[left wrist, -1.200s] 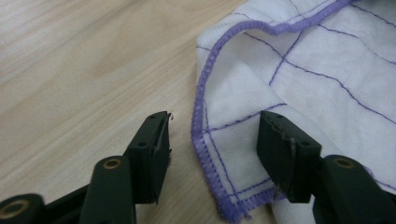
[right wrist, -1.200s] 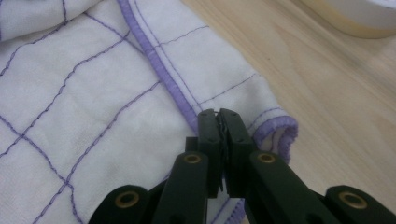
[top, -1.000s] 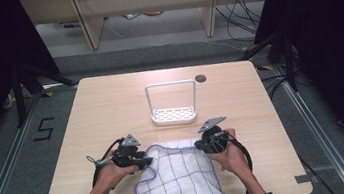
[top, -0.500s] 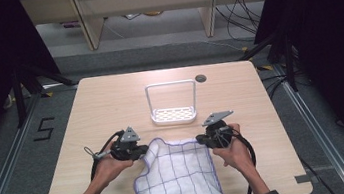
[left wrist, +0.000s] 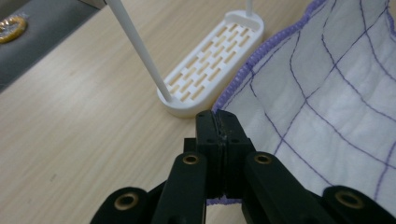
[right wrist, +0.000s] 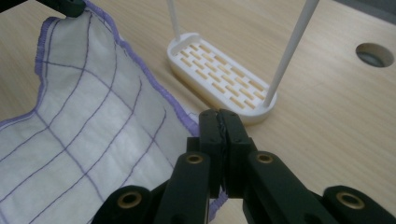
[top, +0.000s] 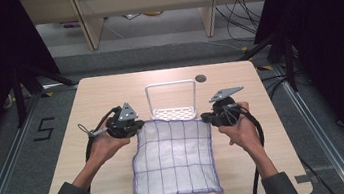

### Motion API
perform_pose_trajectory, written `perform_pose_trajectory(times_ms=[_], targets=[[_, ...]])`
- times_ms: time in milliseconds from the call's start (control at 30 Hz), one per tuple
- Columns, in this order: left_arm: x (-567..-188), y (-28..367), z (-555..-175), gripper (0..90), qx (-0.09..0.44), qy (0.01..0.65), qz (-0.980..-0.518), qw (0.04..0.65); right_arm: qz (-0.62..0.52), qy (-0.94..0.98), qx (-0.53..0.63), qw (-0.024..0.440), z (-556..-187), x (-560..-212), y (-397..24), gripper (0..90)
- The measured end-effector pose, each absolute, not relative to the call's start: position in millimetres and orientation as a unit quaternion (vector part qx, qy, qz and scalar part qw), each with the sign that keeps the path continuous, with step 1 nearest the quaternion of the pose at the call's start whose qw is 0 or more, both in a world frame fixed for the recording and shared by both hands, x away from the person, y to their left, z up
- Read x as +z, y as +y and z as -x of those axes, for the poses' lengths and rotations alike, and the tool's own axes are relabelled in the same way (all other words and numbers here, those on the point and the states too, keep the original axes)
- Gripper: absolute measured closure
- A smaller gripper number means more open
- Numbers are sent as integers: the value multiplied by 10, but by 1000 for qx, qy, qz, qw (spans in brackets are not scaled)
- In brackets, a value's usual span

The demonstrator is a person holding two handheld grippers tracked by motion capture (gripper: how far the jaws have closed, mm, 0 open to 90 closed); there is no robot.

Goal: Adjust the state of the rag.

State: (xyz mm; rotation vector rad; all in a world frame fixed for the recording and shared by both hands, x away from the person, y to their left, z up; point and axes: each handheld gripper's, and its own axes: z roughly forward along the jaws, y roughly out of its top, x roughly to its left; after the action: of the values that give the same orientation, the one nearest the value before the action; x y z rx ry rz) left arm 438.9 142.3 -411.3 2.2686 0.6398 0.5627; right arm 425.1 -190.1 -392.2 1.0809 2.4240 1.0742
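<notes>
On dark flooring, pale wooden table (top: 109, 92) stands.

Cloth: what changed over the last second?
Both grippers rose and carried the cloth up by its far corners, so it went from rumpled to spread out flat and taut between them. The left gripper closed its jaws on its corner within that second; the right gripper was already clamped on its own corner. The white rack and the table stayed as they were.
</notes>
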Motion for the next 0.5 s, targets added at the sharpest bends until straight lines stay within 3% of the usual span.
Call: perform_pose_trajectory(times_ms=[167, 500], targets=[[-4117, 1441, -4231, 882, 211, 229, -883, 353, -362, 842, 372, 144, -4133, -3888, -1881, 894], [-4281, 1492, -3533, 881, 171, 158, -907, 352, -335, 854, 378, 126, -3554, -4078, -2013, 894]])
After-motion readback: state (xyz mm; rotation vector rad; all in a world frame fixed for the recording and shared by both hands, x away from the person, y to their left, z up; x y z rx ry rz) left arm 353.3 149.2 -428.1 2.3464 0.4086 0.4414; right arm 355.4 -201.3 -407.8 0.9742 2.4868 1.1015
